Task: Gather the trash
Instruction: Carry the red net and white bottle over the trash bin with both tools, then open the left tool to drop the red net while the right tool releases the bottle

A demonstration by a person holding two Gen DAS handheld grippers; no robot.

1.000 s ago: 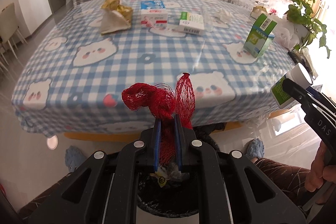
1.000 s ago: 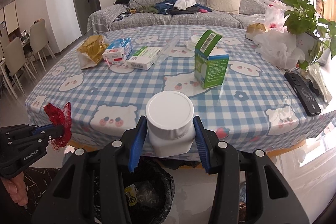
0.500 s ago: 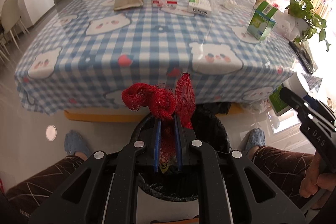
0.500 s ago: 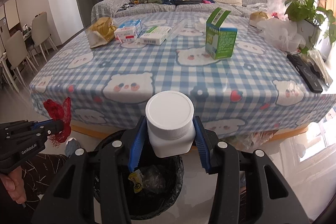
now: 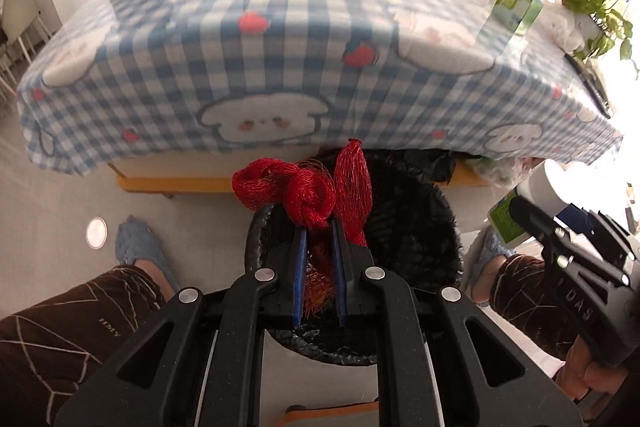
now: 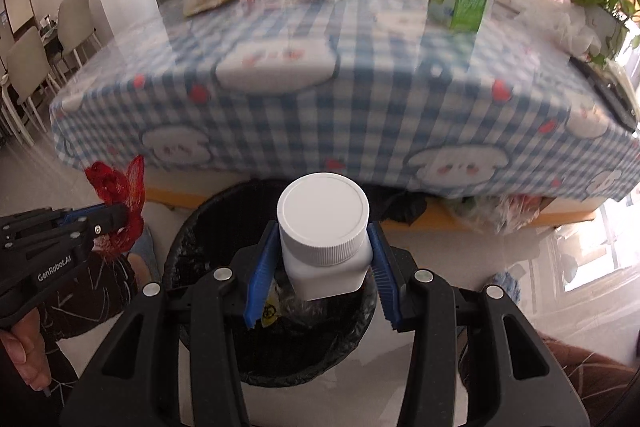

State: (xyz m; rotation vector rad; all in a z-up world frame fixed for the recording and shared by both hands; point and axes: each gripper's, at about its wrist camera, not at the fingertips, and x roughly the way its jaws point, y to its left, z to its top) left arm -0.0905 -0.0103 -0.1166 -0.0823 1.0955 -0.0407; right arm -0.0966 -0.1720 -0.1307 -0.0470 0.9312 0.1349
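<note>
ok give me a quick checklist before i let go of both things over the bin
1. Left gripper holds the red net: ok, fingers pinch it.
2. Right gripper holds the white bottle: ok, clamped by its sides.
3. Net over the bin: ok, the black opening lies right below it.
4. Bottle over the bin: ok, rim shows all round it.
5. Room in the bin: ok, only some scraps at the bottom.
6. Net free of the fingers' edges: cannot tell.

Left claw (image 5: 318,235) nearly closed, pinching red mesh (image 5: 316,195), angled steeply down. Right claw (image 6: 324,259) partly spread, clamping white bottle (image 6: 324,231), also tilted down. Bare hand (image 6: 24,359) grips left handle.
</note>
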